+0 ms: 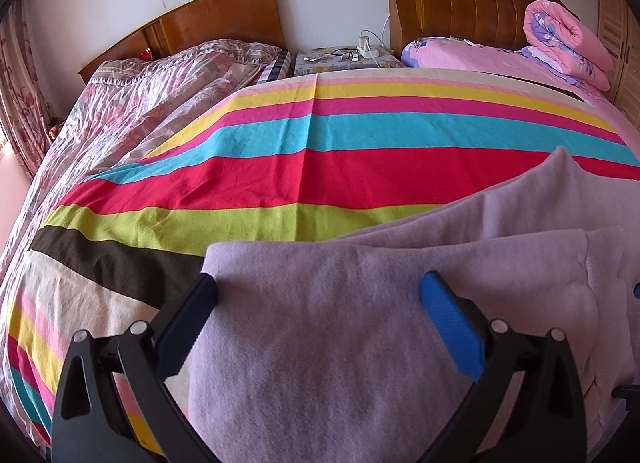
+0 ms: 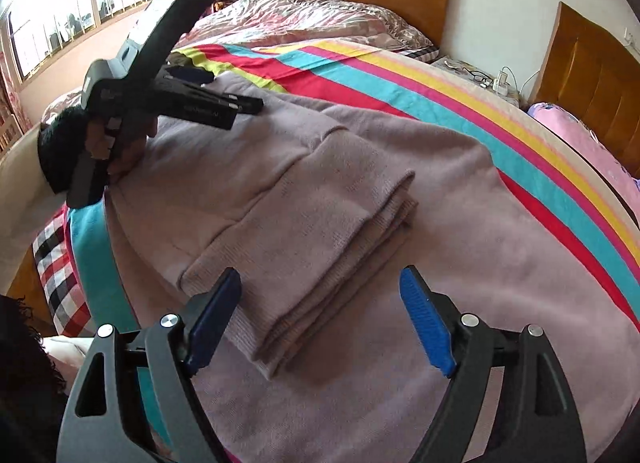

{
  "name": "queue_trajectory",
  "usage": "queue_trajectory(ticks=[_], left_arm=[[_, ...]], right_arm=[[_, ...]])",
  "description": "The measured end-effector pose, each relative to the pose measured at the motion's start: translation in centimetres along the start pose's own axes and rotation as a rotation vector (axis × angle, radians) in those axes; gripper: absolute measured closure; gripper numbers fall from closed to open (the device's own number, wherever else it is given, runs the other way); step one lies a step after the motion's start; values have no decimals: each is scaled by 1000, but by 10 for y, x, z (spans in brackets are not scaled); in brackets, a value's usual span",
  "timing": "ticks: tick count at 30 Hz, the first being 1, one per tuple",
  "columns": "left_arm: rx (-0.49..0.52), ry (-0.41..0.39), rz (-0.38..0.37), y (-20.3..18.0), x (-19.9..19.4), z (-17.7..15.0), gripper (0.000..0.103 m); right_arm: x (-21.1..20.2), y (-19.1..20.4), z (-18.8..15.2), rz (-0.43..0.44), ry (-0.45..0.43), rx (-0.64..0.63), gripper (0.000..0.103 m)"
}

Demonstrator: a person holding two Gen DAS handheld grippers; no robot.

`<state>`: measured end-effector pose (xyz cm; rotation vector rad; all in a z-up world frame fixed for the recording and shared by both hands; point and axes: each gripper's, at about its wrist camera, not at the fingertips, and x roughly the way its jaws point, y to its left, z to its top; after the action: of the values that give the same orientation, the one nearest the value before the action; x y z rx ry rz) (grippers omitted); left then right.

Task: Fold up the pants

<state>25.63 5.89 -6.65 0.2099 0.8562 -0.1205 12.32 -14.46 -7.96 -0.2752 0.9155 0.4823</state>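
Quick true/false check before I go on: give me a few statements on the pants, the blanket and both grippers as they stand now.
1. The pants are lilac. True.
2. They lie on a plain white sheet. False: on a striped blanket.
3. The right gripper is clamped on the fabric. False: its jaws stand wide open above the folded leg ends.
4. The left gripper is open over the pants. True.
5. Glasses lie on the stand between the beds. True.

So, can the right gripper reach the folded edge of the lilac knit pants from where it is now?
Probably yes. The right gripper is open, with the folded edge of the lilac knit pants lying just ahead between its fingers, and nothing blocks the way.
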Motion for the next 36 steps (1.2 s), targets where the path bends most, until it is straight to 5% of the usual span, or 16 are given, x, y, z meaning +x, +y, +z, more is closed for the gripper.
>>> queue_trajectory(ticks=[12,18,22,25,29,32,34,36], left_arm=[[7,-11,16,-2,-1,0,1],[4,-129,192,-19,-38,1,1],[41,-258,32,-65,-86,21,1],[140,-209,-151,-122,-81,45,1],[252,-78,-328,-195,-39,74,1],[351,18,-335,-239,-2,79,1],[395,40,-221,-252,24,77,1],[329,78,-243,-244,39,80,1]], right_arm=[[-12,-24,-30,74,-6,110,15],[-36,-35,-48,1,29,79,15],[-76,-76,-62,-6,-87,229,15],[-89,-110,-61,-87,-146,323,15],[-78,-144,-53,-168,-112,378,15],[-63,-159,-57,-227,-20,403,15],[-54,-163,-70,-227,49,420,14],[-49,-159,-85,-226,75,396,14]])
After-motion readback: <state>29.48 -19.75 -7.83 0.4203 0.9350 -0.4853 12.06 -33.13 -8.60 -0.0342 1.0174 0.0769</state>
